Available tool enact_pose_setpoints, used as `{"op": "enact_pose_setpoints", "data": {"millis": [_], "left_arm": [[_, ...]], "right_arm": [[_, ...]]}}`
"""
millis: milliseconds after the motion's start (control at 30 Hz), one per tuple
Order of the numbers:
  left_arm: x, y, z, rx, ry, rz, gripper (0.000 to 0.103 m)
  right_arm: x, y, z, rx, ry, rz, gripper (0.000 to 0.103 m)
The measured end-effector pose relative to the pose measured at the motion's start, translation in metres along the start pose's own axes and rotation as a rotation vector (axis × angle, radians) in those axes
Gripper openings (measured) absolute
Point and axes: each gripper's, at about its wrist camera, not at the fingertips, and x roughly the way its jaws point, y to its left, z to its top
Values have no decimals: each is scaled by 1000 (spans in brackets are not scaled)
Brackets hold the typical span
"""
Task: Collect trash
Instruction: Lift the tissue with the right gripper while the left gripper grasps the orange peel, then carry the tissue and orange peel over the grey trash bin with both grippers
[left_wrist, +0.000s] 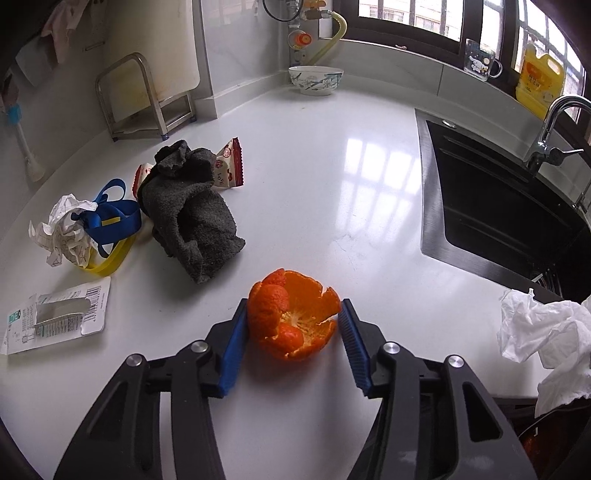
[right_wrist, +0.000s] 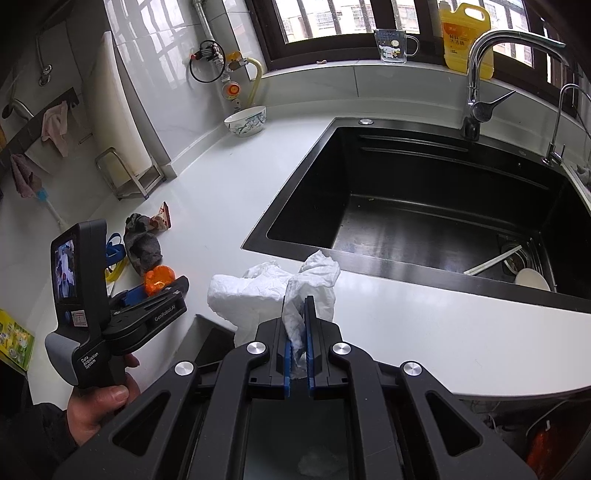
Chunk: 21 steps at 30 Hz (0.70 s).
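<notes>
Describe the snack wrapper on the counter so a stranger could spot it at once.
Start at the black sink and cross the white counter to the litter left of it. Behind the rumpled grey cloth, partly tucked under it, lies the snack wrapper. It alone there is red and white with crimped ends; the crumpled paper and blue strap lie further left.

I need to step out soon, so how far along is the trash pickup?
Nothing visibly binned yet. In hand: right gripper clamps the white tissue; left gripper, open, straddles the orange peel. Left: snack wrapper, crumpled paper, blister pack.
</notes>
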Motion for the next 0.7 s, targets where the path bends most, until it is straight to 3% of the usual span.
{"op": "enact_pose_setpoints", "data": {"millis": [133,233,467,700], "left_arm": [[-4,7,2,-27,8,-17,28],[-8,8,2,-26,22,-12,26],[-23,17,-6,-25,37,-14,24],[-63,28,-19,-15,29,-12,24]], "right_arm": [[1,2,0,-7,2,10,6],[1,4,0,-9,6,20,6],[-5,14,-1,-36,3,38,6],[-20,17,-6,-106,31,56,6]]}}
